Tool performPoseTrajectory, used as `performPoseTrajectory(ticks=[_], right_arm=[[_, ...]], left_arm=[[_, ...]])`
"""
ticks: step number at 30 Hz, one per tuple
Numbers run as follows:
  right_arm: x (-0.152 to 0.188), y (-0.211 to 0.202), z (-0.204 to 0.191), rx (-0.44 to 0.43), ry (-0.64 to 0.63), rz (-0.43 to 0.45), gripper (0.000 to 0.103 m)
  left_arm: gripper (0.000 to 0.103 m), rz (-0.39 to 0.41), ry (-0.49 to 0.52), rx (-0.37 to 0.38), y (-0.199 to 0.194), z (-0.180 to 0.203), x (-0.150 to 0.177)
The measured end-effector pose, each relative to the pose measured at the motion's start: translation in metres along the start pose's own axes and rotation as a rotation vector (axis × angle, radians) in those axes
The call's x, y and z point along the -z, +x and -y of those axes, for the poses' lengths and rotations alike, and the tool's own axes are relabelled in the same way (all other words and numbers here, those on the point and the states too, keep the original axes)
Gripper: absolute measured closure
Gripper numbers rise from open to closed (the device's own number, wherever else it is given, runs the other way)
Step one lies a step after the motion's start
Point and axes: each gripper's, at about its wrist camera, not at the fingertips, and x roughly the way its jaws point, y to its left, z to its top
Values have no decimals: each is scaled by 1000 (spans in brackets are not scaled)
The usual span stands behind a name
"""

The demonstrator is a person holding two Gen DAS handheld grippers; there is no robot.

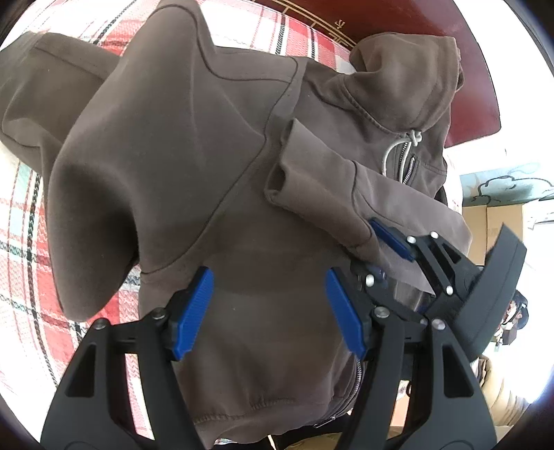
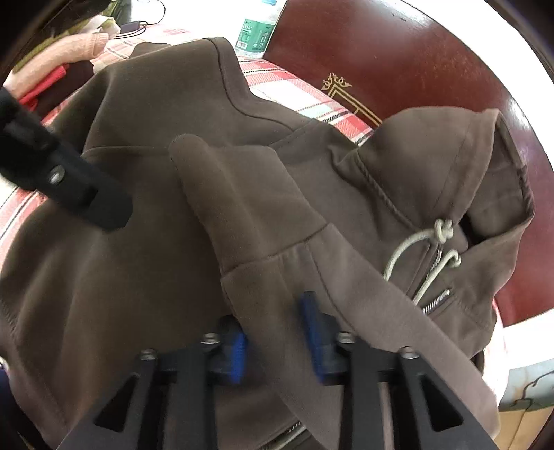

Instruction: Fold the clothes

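Observation:
A brown zip-up hoodie [image 1: 173, 155] lies on a red plaid cloth [image 1: 20, 259], its hood [image 1: 408, 79] at the far right. My left gripper [image 1: 268, 277] hangs open just over the hoodie's lower body, with nothing between its blue pads. My right gripper [image 2: 271, 311] is shut on the hoodie's sleeve [image 2: 263, 277]. The sleeve's cuff [image 2: 242, 194] lies across the chest. From the left wrist view the right gripper [image 1: 384, 254] shows at the right with that sleeve [image 1: 322, 194] in it. A white drawstring [image 2: 412, 242] hangs by the zipper. One black finger [image 2: 86, 197] of the left gripper shows at left.
The cloth covers a dark red table [image 2: 398, 52] with gold trim. A water bottle [image 2: 254, 31] stands at the far edge, and a pile of pink and red clothes [image 2: 69, 48] lies at the far left. A cardboard box [image 1: 495, 225] is off to the right.

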Motion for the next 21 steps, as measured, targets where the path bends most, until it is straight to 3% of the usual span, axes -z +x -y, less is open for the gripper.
performPoseTrajectory(ticks=[5,10,15,21], right_arm=[[3,-11,13,-34,41,33,62],[2,11,-1,-59,-17,-47,58],[-6,12,0,-93,-46,-122,56],[-15,-10,5,-127,-14,-131,56]], left_arm=[[34,1,-7,8,2,-2,-3],[34,41,-20,31,-12,-7,1],[34,153,-52,10,-52,-27,6],[34,342,-199,-129,-96,-85,-9]])
